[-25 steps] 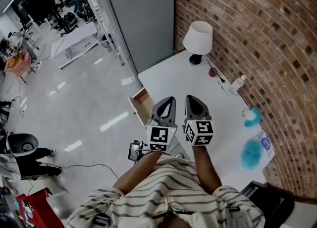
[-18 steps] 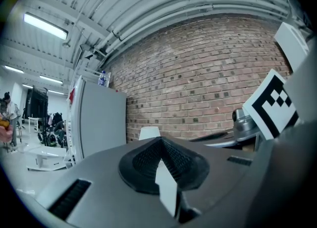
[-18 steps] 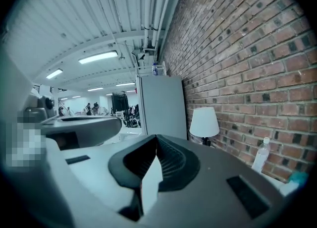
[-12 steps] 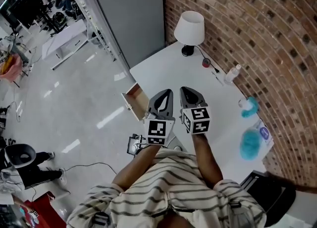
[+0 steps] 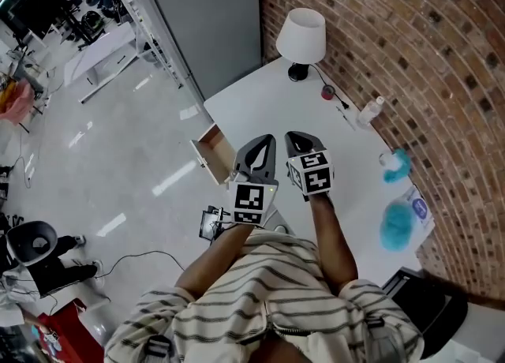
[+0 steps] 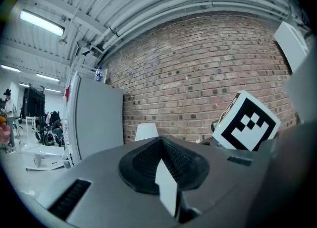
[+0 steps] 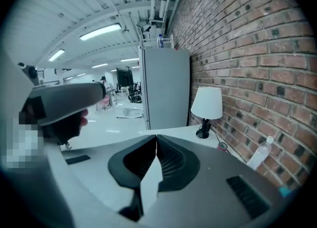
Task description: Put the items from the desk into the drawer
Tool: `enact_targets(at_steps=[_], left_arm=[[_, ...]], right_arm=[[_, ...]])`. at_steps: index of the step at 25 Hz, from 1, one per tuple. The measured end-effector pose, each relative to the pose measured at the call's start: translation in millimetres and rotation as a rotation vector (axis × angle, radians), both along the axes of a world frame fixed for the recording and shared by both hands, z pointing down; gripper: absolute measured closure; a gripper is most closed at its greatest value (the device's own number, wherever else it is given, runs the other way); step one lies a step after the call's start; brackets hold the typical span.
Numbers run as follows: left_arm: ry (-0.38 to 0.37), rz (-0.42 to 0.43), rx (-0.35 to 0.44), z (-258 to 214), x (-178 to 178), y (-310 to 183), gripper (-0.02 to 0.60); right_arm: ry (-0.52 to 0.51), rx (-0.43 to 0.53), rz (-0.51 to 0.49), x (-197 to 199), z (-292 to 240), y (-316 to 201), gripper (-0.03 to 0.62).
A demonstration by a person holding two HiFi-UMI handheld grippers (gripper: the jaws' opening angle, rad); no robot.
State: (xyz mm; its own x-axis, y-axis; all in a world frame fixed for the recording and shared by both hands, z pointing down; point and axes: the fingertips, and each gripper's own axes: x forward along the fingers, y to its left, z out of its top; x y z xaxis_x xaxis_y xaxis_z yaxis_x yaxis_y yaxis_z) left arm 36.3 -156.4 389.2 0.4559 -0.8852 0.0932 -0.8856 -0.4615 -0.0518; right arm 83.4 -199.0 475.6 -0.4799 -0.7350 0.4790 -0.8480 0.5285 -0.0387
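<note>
Over the desk (image 5: 268,109), left claw (image 5: 266,140) and right claw (image 5: 294,137) closed, empty

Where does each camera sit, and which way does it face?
Head view: on the head, steeply down at desk, drawer, forearms, left gripper, right gripper.
Left gripper view: on that gripper, level along shut jaws at the wall; right gripper's cube shows.
Right gripper view: on that gripper, along shut jaws over the desk; left gripper shows.
Shared: all three show the lamp.
</note>
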Motion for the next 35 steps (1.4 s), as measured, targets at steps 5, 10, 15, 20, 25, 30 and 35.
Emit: enact_targets(at_steps=[5, 10, 15, 20, 25, 30, 35], left_arm=[[-0.008, 0.002, -0.01, 3, 2, -1, 0.574], [-0.018, 0.014, -0.018, 8, 6, 0, 0.574], [-0.019, 0.016, -0.025, 11, 6, 0, 0.574], [-0.02, 0.017, -0.033, 14, 5, 0, 0.574], [-0.02, 0.031, -0.049, 20, 9, 0, 0.574], [-0.028, 0.04, -0.061, 24, 11, 1, 0.574], [-0.027, 0.038, -0.068, 27, 9, 0, 0.574]], right_arm=[[0.135, -0.03, -0.082, 4, 22, -3, 0.582], [0.238, -0.044, -0.152, 7, 40, -4, 0.582], [0.349, -0.042, -0.241, 14, 52, -7, 0.582], [0.487, -0.042, -0.366, 18, 74, -8, 0.582], [0.673, -0.057, -0.569, 20, 102, -3, 0.582], [0.769, -0.053, -0.707, 23, 117, 4, 0.582], [0.838, -0.088, -0.835, 29, 140, 10, 0.582]])
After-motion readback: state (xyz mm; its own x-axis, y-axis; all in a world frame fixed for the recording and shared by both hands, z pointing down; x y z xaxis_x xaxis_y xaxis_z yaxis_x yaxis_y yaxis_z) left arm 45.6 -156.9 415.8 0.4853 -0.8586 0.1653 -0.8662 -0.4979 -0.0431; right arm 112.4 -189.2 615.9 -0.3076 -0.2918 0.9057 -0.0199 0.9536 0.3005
